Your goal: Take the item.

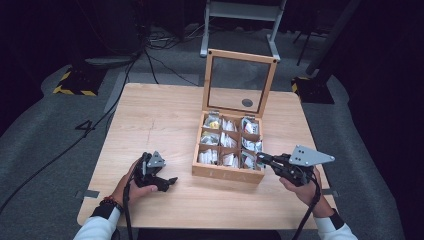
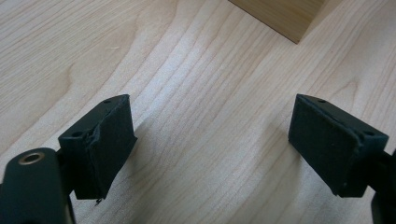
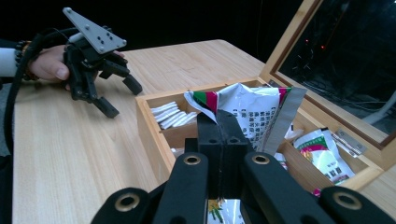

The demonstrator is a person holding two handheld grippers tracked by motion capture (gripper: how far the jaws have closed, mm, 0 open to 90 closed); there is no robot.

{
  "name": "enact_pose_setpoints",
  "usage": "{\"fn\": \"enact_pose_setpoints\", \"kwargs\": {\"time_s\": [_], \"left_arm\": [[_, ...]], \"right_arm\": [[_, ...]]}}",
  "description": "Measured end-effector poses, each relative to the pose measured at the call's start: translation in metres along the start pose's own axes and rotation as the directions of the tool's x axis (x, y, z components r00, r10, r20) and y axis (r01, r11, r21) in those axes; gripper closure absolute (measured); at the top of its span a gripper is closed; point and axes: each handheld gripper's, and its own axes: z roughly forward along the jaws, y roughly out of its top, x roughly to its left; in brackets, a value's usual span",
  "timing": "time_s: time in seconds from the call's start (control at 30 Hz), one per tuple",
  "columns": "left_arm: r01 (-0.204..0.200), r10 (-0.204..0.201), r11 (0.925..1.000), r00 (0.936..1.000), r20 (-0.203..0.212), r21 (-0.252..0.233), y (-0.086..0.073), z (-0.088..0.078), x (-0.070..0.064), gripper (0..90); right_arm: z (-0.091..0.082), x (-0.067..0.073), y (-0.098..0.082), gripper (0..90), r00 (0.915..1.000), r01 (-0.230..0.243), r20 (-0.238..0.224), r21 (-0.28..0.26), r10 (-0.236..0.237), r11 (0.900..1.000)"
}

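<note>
- Pinching a foil packet (image 3: 247, 112) in my right gripper (image 3: 223, 122): jaws pressed together on its edge, packet lifted w/ its top above the box rim, over the near-right compartment.
- Wooden box (image 1: 226, 173) sits mid-table, right of centre, w/ a glass-pane lid (image 1: 239, 82) standing open at the back. It's split into a grid of compartments, most holding silvery packets; one at the back left has something yellow.
- In the right gripper view I can see white sachets (image 3: 172, 115) stacked in the compartment beyond my packet, and another printed packet (image 3: 322, 156) lying in the slot to the right.
- My left gripper (image 1: 161, 182) rests low over the bare table (image 1: 150, 115), left of the box, well apart from it. Jaws wide apart, nothing btwn them; just wood grain below, box corner at the far edge of its view.
- Progress, as I judge it: early. One packet is gripped and partly raised, not yet clear of the box. No packets lie out on the table, so the rest of the box looks untouched.
- Left to do, prob.: lift this one free and set it down.
</note>
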Motion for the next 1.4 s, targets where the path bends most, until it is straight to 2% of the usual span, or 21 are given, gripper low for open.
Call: {"fn": "enact_pose_setpoints", "kwargs": {"time_s": [0.57,0.93,1.4], "left_arm": [[0.000,0.000,1.0000,1.0000,-0.001,0.001,0.000,0.000,0.000,14.5],[0.001,-0.001,1.0000,1.0000,0.000,0.001,0.000,0.000,0.000,14.5],[0.000,0.000,1.0000,1.0000,0.000,0.001,0.000,0.000,0.000,14.5]], "right_arm": [[0.007,0.018,-0.001,90.0,0.9959,0.017,-0.089,0.017,-0.016,1.000],[0.013,0.039,-0.002,90.0,0.9854,0.057,-0.163,0.043,-0.049,0.997],[0.020,0.056,-0.011,90.0,0.9721,0.087,-0.225,0.090,-0.065,0.992]]}}
